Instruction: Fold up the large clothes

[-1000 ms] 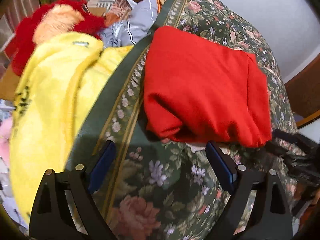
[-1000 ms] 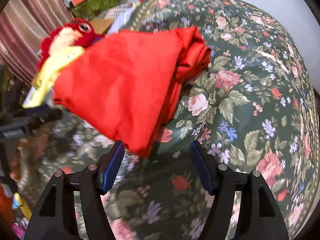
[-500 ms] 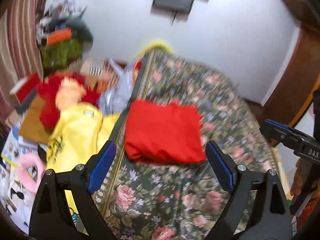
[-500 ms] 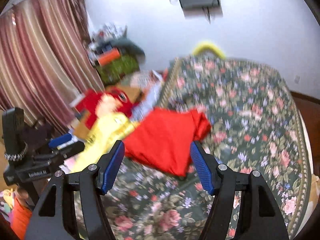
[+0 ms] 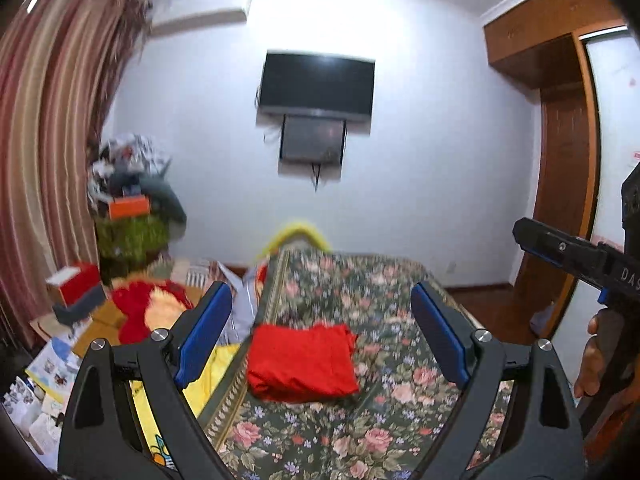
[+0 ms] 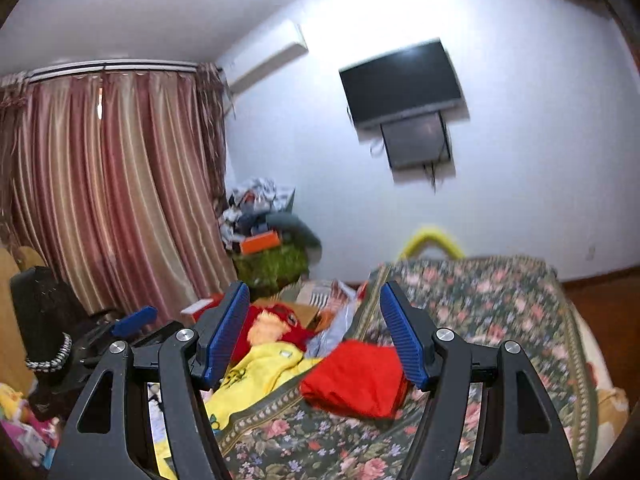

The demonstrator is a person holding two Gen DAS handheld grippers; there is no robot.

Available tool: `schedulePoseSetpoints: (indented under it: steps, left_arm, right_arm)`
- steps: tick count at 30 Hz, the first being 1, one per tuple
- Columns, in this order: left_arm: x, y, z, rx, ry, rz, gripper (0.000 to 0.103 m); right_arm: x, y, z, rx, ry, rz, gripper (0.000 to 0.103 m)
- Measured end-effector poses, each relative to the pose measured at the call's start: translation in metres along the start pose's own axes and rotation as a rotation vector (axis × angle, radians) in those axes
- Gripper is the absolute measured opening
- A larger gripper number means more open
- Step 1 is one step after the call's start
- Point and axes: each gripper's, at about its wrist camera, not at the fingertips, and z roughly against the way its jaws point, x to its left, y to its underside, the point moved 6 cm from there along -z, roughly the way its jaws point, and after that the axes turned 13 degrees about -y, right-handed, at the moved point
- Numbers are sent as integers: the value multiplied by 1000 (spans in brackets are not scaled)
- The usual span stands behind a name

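Observation:
A red garment (image 5: 303, 361) (image 6: 355, 380) lies folded into a thick square near the left side of the floral bedspread (image 5: 384, 312) (image 6: 500, 300). My left gripper (image 5: 322, 330) is raised well above and back from it, jaws wide apart with nothing between them. My right gripper (image 6: 314, 330) is likewise lifted and pointing almost level, jaws apart and empty. In the left wrist view the right gripper (image 5: 576, 256) shows at the right edge with a hand below it. In the right wrist view the left gripper (image 6: 134, 320) shows at the left.
A yellow garment (image 5: 208, 376) (image 6: 260, 372) lies just left of the red one. A red and orange plush toy (image 5: 152, 312) (image 6: 276, 326), boxes and papers crowd the bed's left side. A wall television (image 5: 316, 84), striped curtains (image 6: 108, 184) and a wooden wardrobe (image 5: 560, 160) surround the bed.
Both grippers have risen and pulled back from the folded red garment and tipped up from looking down at it to nearly level. The garment stays on the bed.

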Motion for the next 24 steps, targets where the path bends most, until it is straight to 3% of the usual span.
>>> schedulePoseSetpoints:
  steps: [4,8,13,15,24]
  left_arm:
    - [-7,-7,32,-78,2,-15,92]
    - [-8,-6,44,-98,-9,-23,93]
    - [-9,0,45,-91,-49,-23,103]
    - [-10,3,47,-79,-57,-30,103]
    - [-14,9,52,-66,-49,-25,103]
  right_arm:
    - [18,2,12,-29,27,64,66]
    - [26,8,12,-31,60,107,77]
    - [27,7,12,-31,103,130,91]
    - [23,5,12,-34,121,118,103]
    - [20,9,14,-24,141,117,103]
